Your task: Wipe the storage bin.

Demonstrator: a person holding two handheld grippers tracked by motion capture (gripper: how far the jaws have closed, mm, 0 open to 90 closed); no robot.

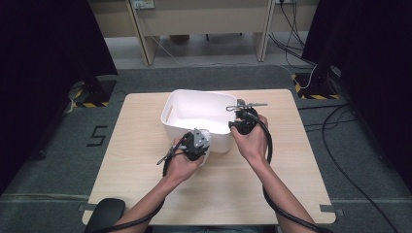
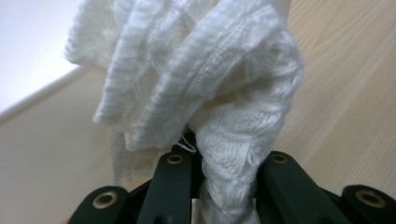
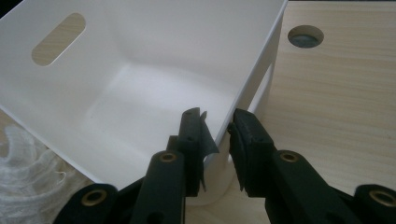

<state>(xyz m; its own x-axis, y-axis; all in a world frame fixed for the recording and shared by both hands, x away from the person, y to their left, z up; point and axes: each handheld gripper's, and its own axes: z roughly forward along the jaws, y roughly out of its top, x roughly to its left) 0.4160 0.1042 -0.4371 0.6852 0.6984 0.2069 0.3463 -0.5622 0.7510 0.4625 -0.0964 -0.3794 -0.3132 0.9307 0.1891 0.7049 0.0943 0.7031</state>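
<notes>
While both hands sit at the bin's near side:
left gripper (image 2: 224, 186): jaws clamped tight on white cloth (image 2: 201, 84), bunched, just outside bin's near wall, left corner
right gripper (image 3: 217, 135): jaws pinching near-right corner wall of white bin (image 3: 140, 84), partly closed
bin: centre-far on wooden table (image 1: 145, 160), empty inside

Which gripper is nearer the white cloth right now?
Left. The left gripper has its fingers shut on the white cloth; the right gripper grips the white bin's corner wall.

Both tongs (image 1: 208, 138) (image 1: 239, 116) clamped (hands level)
</notes>
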